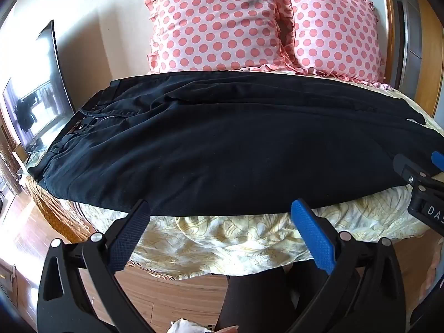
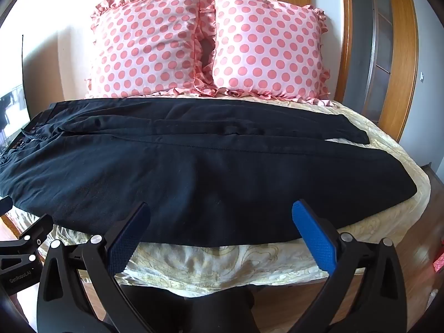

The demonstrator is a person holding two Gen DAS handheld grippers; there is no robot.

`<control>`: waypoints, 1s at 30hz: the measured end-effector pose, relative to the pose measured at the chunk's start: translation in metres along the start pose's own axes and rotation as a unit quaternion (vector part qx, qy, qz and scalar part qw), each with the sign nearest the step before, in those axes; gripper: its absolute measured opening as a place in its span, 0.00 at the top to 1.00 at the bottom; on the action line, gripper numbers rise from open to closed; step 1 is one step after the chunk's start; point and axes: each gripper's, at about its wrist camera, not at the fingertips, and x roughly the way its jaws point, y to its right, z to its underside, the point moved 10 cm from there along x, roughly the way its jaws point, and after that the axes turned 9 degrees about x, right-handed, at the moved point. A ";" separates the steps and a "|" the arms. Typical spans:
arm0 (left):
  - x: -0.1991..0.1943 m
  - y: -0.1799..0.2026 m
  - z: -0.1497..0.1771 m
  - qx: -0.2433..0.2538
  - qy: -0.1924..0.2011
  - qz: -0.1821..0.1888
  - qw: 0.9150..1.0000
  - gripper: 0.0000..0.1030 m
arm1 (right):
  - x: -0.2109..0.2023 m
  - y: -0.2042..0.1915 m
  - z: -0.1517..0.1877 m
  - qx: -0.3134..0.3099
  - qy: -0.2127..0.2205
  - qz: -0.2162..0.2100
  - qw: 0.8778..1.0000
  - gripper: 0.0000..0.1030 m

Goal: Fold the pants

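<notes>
Yellow floral bedspread (image 2: pixel 249 263) under two pink polka-dot ruffled pillows (image 2: pixel 149 52); black cotton pants (image 2: pixel 194 172) lie flat across it, waistband left. Left gripper (image 1: pixel 219 216) and right gripper (image 2: pixel 219 219) hover at the near hem, jaws spread wide, holding nothing.

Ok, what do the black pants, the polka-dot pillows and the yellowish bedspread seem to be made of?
The black pants look like a matte woven cotton or twill: dull surface, fine weave, soft creases. The two pink polka-dot ruffled pillows seem satin-like, with a slight sheen on smooth covers. The pale yellow patterned bedspread looks like a thin, faintly glossy fabric, crumpled into small wrinkles. Exact fibres cannot be told.
</notes>
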 end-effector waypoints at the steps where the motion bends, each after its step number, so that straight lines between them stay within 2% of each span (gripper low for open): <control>1: 0.000 0.000 0.000 -0.001 -0.001 0.001 1.000 0.02 | 0.000 0.000 0.000 0.001 0.000 -0.001 1.000 0.01; 30: 0.004 0.002 0.008 -0.009 -0.013 0.006 1.000 0.02 | 0.004 -0.002 0.002 0.007 -0.007 -0.004 1.000 0.01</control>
